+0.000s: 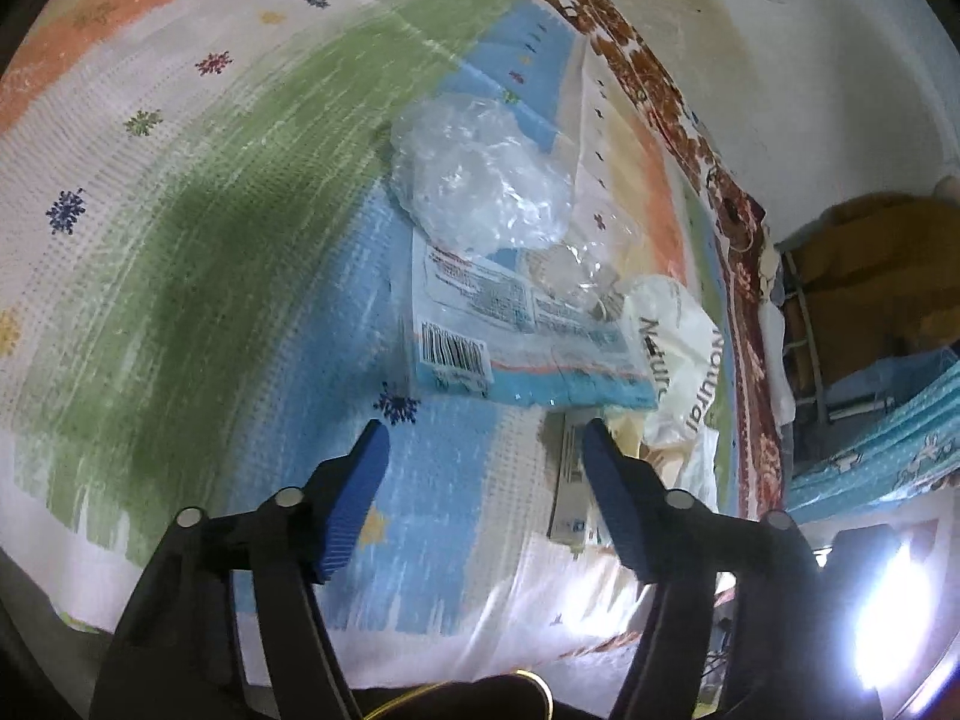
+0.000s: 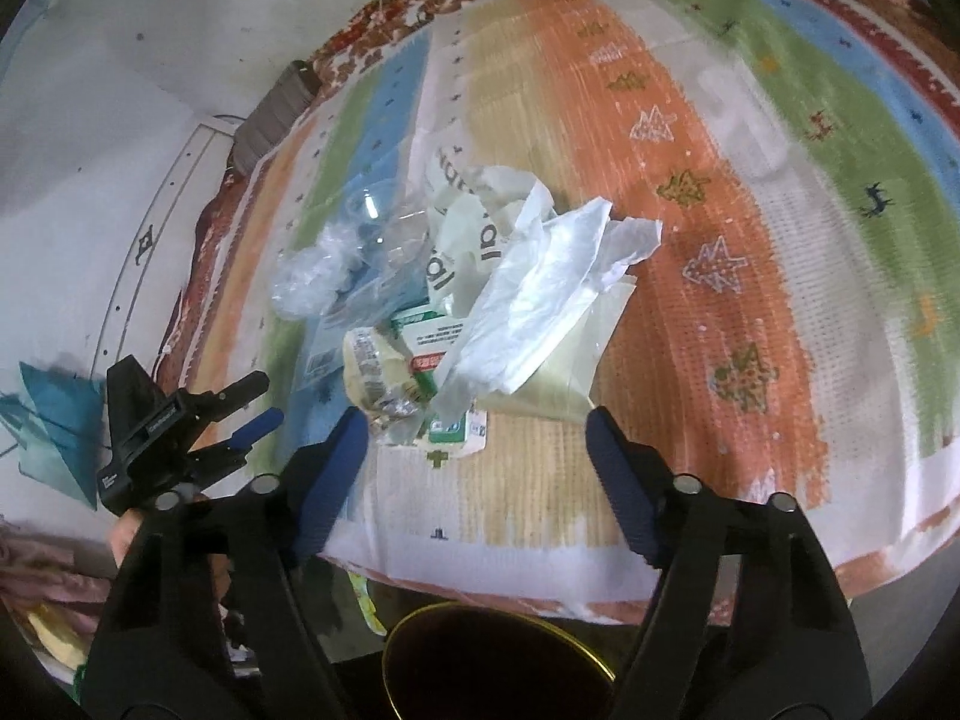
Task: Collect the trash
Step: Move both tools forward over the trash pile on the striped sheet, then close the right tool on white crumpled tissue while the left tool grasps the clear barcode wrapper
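A pile of trash lies on a striped rug (image 1: 210, 240). In the left wrist view it holds a crumpled clear plastic bag (image 1: 480, 174), a flat blue packet with a barcode (image 1: 510, 336) and a white printed bag (image 1: 678, 360). My left gripper (image 1: 486, 438) is open and empty, just short of the blue packet. In the right wrist view the pile shows a white plastic bag (image 2: 540, 294), clear plastic (image 2: 318, 270) and a green and white wrapper (image 2: 432, 348). My right gripper (image 2: 474, 426) is open and empty, its jaws at the pile's near edge. The left gripper (image 2: 264, 420) shows at the left.
A dark round bin with a gold rim (image 2: 498, 660) stands below the rug's near edge (image 2: 540, 582). A white floor (image 1: 810, 60) lies beyond the rug's red patterned border (image 1: 660, 78). Furniture and blue cloth (image 1: 870, 420) are at the right. A bright light (image 1: 882, 618) glares low right.
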A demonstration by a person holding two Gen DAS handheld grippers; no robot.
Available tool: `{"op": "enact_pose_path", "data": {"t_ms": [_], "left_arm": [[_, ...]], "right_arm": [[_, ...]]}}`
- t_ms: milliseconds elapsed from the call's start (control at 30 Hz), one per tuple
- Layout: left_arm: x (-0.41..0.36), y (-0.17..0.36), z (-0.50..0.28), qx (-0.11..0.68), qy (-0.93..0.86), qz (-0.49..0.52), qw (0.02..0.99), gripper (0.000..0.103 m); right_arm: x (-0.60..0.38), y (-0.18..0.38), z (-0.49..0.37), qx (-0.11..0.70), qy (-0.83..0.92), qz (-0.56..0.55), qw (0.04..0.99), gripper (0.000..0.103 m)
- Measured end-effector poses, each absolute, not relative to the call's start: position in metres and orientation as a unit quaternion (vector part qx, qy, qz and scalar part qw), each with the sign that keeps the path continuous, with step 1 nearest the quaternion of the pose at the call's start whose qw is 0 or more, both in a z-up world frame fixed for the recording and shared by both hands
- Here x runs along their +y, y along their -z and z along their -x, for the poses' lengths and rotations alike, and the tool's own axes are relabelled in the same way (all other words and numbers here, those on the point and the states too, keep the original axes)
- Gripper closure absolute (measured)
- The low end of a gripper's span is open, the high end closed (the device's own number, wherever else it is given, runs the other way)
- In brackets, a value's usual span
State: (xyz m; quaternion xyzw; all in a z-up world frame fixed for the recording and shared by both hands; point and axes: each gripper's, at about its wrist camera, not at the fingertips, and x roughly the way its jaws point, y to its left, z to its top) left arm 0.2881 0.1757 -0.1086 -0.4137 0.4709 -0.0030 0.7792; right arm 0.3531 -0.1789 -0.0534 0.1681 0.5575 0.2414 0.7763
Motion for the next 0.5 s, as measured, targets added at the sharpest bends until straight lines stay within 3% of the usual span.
{"op": "enact_pose_path", "data": {"t_ms": [333, 500], "left_arm": [[0.170, 0.122, -0.310, 0.472, 0.023, 0.409, 0.781, 0.049], [0.164, 0.129, -0.318, 0.479, 0.022, 0.402, 0.780, 0.063]], "right_arm": [[-0.172, 0.072, -0.373, 0.574, -0.238, -0.169, 0.765, 0.057], [-0.170, 0.074, -0.379, 0.576, -0.238, -0.162, 0.765, 0.072]]}}
